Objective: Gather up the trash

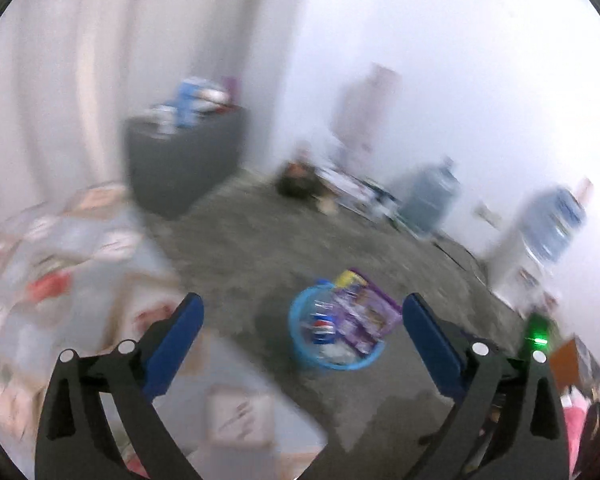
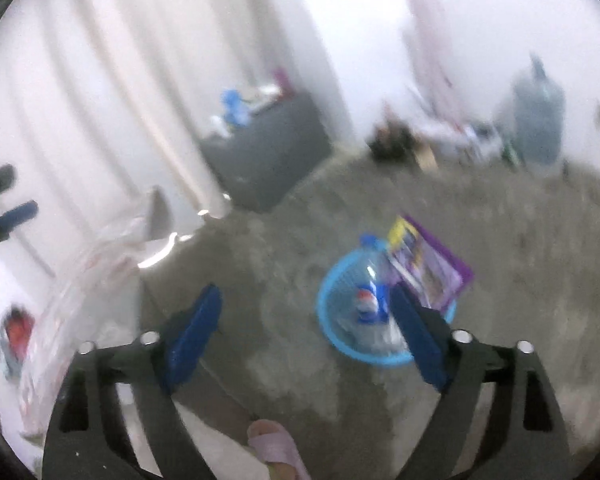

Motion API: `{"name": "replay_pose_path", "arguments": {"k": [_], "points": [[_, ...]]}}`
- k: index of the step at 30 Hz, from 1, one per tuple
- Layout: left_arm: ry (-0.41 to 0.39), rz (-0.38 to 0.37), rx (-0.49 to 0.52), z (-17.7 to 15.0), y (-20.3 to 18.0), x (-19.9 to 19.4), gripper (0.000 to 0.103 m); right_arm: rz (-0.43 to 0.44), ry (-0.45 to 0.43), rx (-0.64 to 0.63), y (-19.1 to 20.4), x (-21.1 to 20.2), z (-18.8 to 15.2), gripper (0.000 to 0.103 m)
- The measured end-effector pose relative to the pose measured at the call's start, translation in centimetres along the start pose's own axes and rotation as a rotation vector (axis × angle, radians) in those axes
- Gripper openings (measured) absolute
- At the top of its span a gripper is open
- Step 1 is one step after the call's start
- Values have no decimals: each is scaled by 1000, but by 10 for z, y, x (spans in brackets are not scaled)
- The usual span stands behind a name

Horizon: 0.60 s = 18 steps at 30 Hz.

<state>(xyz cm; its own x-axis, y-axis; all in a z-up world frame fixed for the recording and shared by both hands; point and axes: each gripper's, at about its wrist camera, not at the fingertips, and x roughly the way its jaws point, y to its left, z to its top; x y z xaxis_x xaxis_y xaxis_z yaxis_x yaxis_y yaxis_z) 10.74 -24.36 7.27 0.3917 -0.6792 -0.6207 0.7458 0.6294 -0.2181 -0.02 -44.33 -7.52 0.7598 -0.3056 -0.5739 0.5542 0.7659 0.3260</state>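
Observation:
A light blue round basket [image 1: 300,344] stands on the grey floor, holding a plastic Pepsi bottle [image 1: 323,322] and a purple snack packet [image 1: 366,308]. My left gripper [image 1: 302,314] is open and empty, above and short of the basket. In the right wrist view the basket [image 2: 328,320] holds the bottle [image 2: 370,296] and the purple packet [image 2: 432,264]. My right gripper [image 2: 306,304] is open and empty, with its right finger in front of the basket's rim. Both views are blurred.
A bed with a patterned cover [image 1: 52,264] lies at the left. A dark grey cabinet [image 1: 184,160] with clutter on top stands by the curtain. Water jugs [image 1: 432,196] and a dispenser [image 1: 540,240] line the far wall. A slippered foot [image 2: 276,446] shows below.

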Motion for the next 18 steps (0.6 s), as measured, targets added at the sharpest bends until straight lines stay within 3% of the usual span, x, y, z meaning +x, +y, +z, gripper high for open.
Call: {"name": "replay_pose_path", "arguments": {"k": [4, 8, 11, 14, 18], "points": [[-58, 229, -133, -34, 41, -61, 97, 10, -41, -148, 59, -28, -3, 95], [-98, 438, -250, -74, 73, -106, 97, 33, -15, -260, 113, -34, -15, 95], [-126, 590, -282, -102, 86, -132, 97, -14, 17, -370, 156, -32, -30, 95], [-109, 686, -332, -130, 98, -147, 97, -43, 82, -415, 180, -26, -44, 95], [-23, 784, -412, -160, 109, -145, 97, -90, 170, -359, 190, -23, -55, 95]]}}
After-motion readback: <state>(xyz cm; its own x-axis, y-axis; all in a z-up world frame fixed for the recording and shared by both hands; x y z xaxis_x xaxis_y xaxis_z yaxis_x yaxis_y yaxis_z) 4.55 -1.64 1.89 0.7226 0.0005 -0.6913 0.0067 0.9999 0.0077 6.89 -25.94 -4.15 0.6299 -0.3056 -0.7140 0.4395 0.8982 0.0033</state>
